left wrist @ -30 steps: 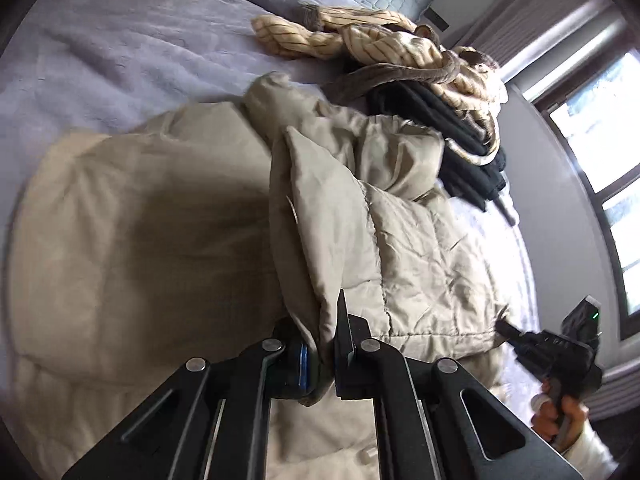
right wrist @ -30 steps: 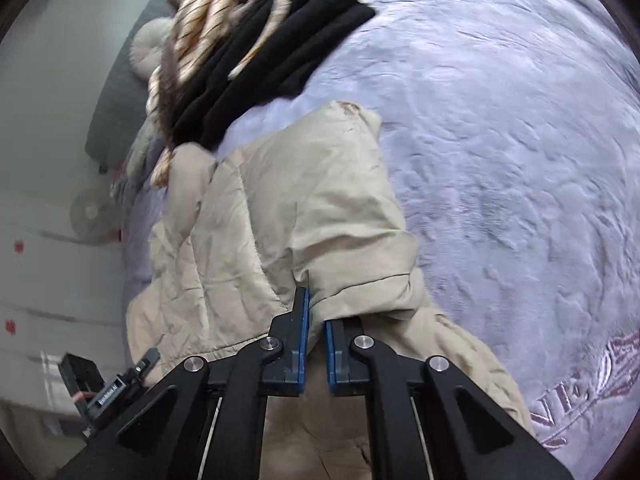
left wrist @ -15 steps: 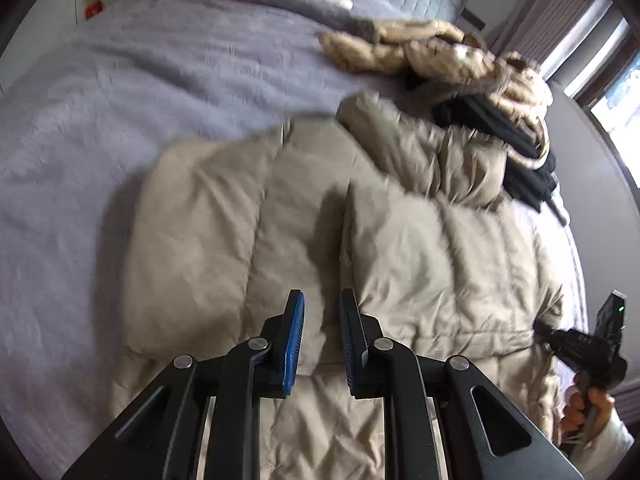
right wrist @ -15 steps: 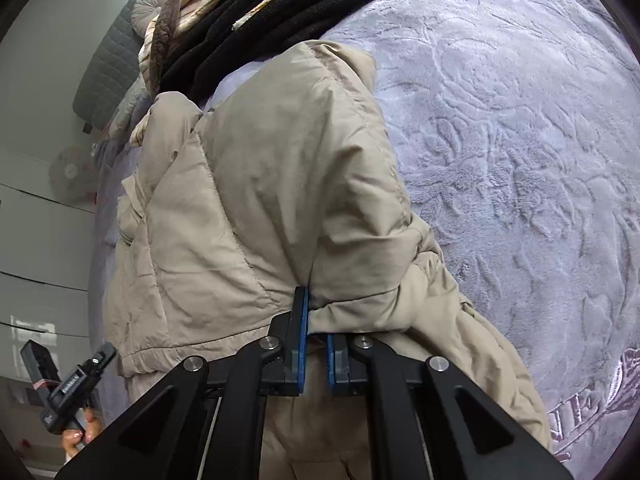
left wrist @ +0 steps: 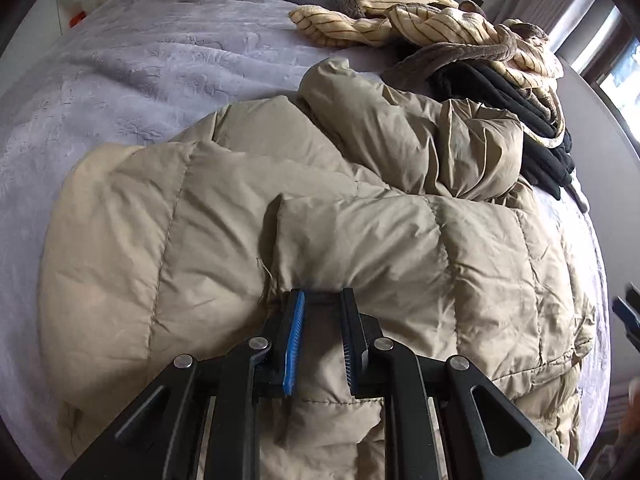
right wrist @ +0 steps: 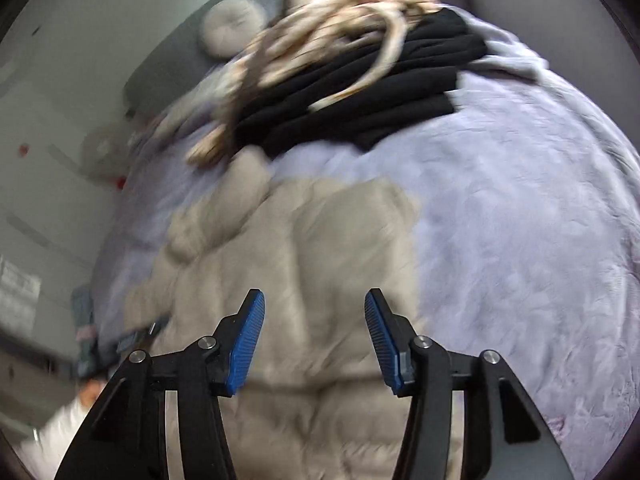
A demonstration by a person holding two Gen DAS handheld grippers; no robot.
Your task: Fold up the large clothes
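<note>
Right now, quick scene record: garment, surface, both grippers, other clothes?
garment: beige puffer jacket, folded over itself
surface: lilac blanket on a bed
left gripper: jaws slightly apart above the jacket, nothing pinched
right gripper: open, jaws just widened, nothing between them
other clothes: black pile with striped garment on top, beyond the jacket

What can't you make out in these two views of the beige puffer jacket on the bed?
- Puffer jacket near hem: left wrist view, hidden behind the left gripper.
- Jacket quilting: right wrist view, motion-blurred behind the open right gripper.
- Black clothes: left wrist view, partly covered by the striped garment.
</note>
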